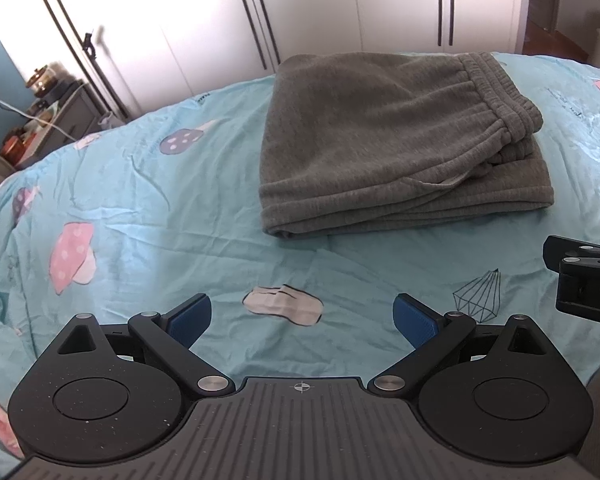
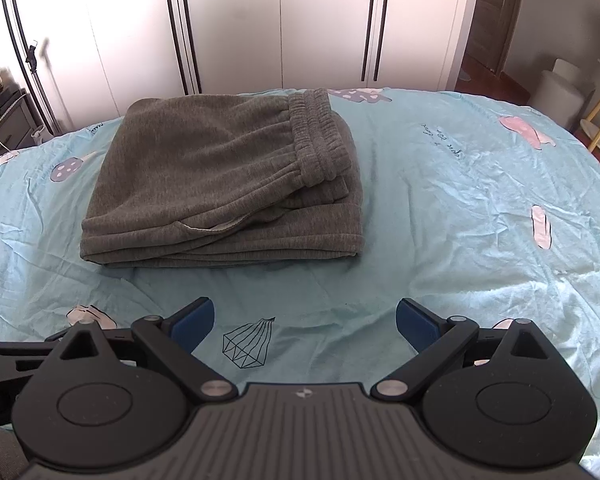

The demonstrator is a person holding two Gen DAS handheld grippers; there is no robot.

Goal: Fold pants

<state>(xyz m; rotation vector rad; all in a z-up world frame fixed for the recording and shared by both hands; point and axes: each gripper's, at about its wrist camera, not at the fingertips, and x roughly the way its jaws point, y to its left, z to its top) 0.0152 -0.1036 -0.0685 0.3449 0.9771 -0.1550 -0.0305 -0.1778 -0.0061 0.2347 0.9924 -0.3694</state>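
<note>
Up toward the far edge of the bed (image 2: 460,184), the gray pants (image 2: 220,184) already sit in a compact stack, waistband on top, layers pretty even. Looks basically done to me, maybe a little squaring up left. Left gripper (image 1: 302,316) and right gripper (image 2: 304,320) both hang spread wide and empty near the bed's front edge, well apart from the stack.

A bed with a light-blue patterned cover (image 2: 440,208) carries folded grey pants (image 2: 220,184) directly on it.

Home bedroom, bed (image 2: 460,208), wardrobe doors (image 2: 320,20)
</note>
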